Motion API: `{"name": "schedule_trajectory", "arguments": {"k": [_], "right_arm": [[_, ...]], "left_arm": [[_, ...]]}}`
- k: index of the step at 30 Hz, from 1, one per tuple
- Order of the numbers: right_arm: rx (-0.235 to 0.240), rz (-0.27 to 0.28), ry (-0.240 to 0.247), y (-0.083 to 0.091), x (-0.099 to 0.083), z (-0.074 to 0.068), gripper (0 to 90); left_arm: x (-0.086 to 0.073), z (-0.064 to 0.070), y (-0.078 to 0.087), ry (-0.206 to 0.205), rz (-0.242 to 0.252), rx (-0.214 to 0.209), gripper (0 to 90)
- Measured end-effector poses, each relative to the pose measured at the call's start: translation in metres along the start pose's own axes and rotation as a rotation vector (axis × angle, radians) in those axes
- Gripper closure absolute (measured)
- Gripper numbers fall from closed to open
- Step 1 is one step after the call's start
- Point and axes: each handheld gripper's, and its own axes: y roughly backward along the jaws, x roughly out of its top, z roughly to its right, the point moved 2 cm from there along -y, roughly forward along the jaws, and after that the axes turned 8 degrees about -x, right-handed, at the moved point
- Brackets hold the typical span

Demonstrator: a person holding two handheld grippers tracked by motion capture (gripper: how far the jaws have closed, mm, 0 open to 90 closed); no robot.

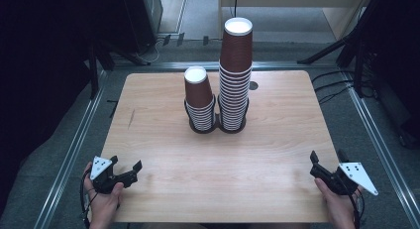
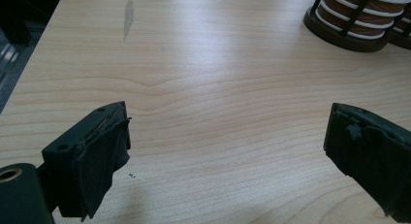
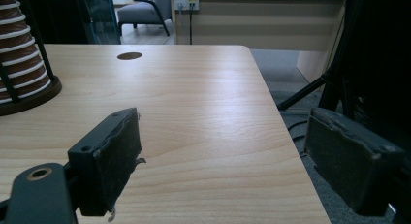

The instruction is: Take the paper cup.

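While my left gripper (image 1: 128, 168) rests at the near left corner of the table (image 1: 163, 154), its jaws stand wide apart over bare wood, gripping nothing. I can see its grey three-cornered plate with black dots on top, and in the left gripper view the black pads (image 2: 104, 156) look ragged and frayed at the edges. The table is pale wood with a flowing grain, rounded corners and one grey smudge (image 2: 128, 18) toward its far left.

Moving right, two stacks of paper cups stand side by side at the middle of the far half, well apart from both grippers. The short stack (image 1: 199, 97) sits on the left, the tall stack (image 1: 235, 70) just beside it on the right. Each cup is brown with a white rolled rim, and each stack stands in a dark round wire holder (image 1: 202, 126). I cannot count the single cups.

At the near right corner, my right gripper (image 1: 328, 162) hangs at the table's edge, jaws likewise spread and empty. A small dark round hole (image 3: 129, 56) marks the wood beyond it.
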Motion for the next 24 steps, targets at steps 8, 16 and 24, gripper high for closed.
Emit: {"name": "schedule_trajectory", "arguments": {"k": [8, 16, 24], "right_arm": [[0.023, 0.003, 0.012, -0.001, 0.002, -0.004, 13.6], [0.049, 0.014, 0.051, -0.002, 0.016, -0.025, 13.6], [0.08, -0.01, 0.04, -0.003, 0.04, -0.047, 13.7]], "left_arm": [[0.0, 0.0, 0.001, 0.011, 0.006, 0.013, 3.2], [-0.001, 0.0, 0.003, 0.014, 0.014, 0.003, 3.2], [0.0, -0.002, 0.004, 0.034, 0.019, -0.02, 3.2]]}}
